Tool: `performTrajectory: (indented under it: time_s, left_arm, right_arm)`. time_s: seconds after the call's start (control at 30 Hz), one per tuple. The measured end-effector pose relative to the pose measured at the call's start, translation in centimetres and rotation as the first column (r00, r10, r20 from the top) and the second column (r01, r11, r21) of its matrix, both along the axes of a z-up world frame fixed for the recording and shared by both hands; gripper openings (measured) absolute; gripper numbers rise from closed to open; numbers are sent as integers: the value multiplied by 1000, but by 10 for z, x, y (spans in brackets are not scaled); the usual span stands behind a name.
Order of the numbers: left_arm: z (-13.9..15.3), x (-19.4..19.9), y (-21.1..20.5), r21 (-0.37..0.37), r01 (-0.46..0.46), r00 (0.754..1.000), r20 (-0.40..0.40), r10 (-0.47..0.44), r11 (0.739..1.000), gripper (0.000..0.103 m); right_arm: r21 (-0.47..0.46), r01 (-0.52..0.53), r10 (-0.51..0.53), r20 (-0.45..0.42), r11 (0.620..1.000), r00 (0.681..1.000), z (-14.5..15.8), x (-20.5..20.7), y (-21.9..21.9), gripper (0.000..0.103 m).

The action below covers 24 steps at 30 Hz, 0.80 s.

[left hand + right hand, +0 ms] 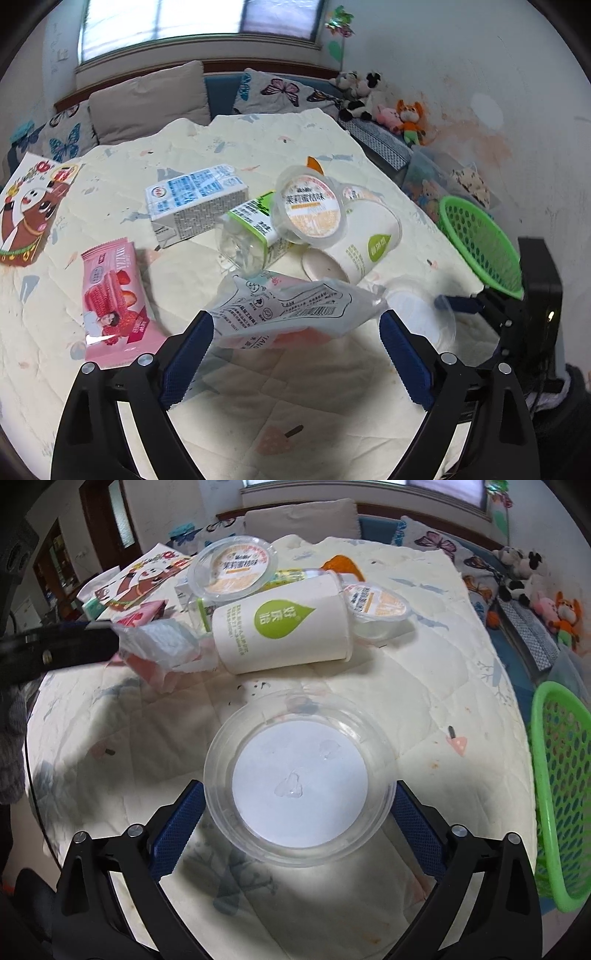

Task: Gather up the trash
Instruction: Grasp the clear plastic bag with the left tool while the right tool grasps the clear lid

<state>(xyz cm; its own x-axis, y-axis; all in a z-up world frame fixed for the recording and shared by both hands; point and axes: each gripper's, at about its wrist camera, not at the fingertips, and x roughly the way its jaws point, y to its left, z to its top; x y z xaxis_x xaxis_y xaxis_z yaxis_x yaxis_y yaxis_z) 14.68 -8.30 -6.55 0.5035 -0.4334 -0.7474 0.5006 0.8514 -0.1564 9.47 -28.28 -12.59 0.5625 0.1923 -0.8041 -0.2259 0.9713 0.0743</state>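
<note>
Between the spread fingers of the left gripper point(295, 350): a crumpled white snack wrapper point(291, 306), raised slightly off the quilted cloth on the table point(332, 140). Blue pads close to both wrapper edges; firm contact cannot be confirmed, so treat as framed rather than pinched. Probable reason for the wide stance: the wrapper is broad and limp, and needs gathering from both sides.

Between the fingers of the right gripper point(299, 812): a clear plastic lid point(301, 775) with a white paper disc inside, flat-side toward the camera. Fingers spread to the lid's full width, pads at its rim; whether clamped or merely alongside cannot be told.

Just to the right, at the table edge: green mesh basket point(557, 775), judged the collection point, hence the right gripper's position near it.

Awaiting collection, piled mid-table: white paper cup point(284, 627) on its side, two sealed jelly cups point(310, 210) point(376, 603), blue-and-white milk carton point(195, 203), clear bottle with a green label point(251, 232), pink strawberry wafer packet point(114, 295).

Risk: thin lid may flex and slip out under side pressure.
</note>
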Motion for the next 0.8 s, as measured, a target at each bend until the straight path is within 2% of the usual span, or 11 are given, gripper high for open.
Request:
performTrajectory:
  time_s: [0.1, 0.27, 0.47, 0.8]
  left_arm:
    - [-2, -2, -2, 12, 16, 1000, 18, -16, 1000, 86]
    - [-3, 0, -5, 29, 39, 998, 50, -40, 999, 75]
    - [-1, -1, -8, 36, 58, 995, 81, -61, 998, 72]
    - [3, -8, -14, 61, 113, 985, 127, -120, 992, 66]
  right_arm:
    - [9, 19, -19, 5, 1000, 1000, 3, -2, -1, 92]
    - [25, 45, -46, 12, 999, 999, 7, -6, -4, 91]
    - [74, 64, -65, 11, 995, 998, 16, -8, -11, 91]
    - [90, 95, -100, 48, 991, 994, 35, -12, -20, 91]
